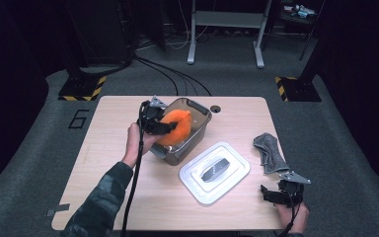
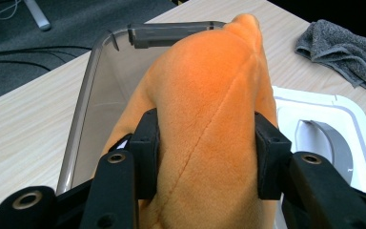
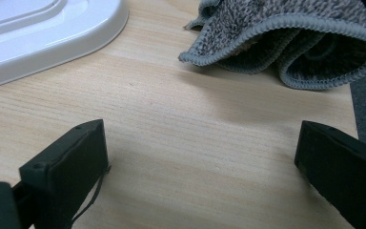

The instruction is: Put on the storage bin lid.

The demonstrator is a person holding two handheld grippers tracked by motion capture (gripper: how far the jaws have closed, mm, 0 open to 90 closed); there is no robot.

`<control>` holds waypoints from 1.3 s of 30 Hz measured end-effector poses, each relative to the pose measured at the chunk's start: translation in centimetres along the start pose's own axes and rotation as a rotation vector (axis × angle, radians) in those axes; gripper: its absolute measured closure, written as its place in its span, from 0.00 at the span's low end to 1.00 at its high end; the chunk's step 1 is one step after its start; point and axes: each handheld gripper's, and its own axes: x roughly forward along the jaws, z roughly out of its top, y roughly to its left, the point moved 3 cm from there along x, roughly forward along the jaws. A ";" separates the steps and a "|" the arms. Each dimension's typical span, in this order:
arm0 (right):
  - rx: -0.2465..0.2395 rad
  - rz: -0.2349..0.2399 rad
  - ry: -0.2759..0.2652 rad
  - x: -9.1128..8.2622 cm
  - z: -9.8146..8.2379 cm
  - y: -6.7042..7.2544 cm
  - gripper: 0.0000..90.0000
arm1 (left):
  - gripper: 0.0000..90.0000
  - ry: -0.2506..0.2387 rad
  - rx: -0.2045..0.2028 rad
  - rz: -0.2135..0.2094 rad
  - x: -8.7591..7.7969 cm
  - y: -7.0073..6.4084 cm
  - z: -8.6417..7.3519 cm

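Observation:
An orange plush toy [image 1: 175,126] is held over a clear grey plastic bin [image 1: 201,112] at the middle of the wooden table, its lower part inside the bin. My left gripper [image 1: 165,127] is shut on it from the bin's left side. In the left gripper view both black pads press into the plush toy's [image 2: 205,95] sides, with the bin's rim [image 2: 95,62] beyond my left gripper [image 2: 207,138]. My right gripper [image 1: 271,193] rests low at the table's front right corner. Its jaws stand wide apart over bare wood, as the right gripper view shows around my right gripper [image 3: 200,157].
A white lid [image 1: 214,172] with a grey handle lies flat to the right of the bin in front. A crumpled grey cloth [image 1: 269,152] lies by the table's right edge, just ahead of the right gripper. Cables and a stand's feet are on the floor behind.

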 end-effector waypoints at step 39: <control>0.001 0.004 0.002 0.0 0.0 0.0 0.04 | 0.14 0.008 -0.020 0.013 -0.2 0.0 -3.1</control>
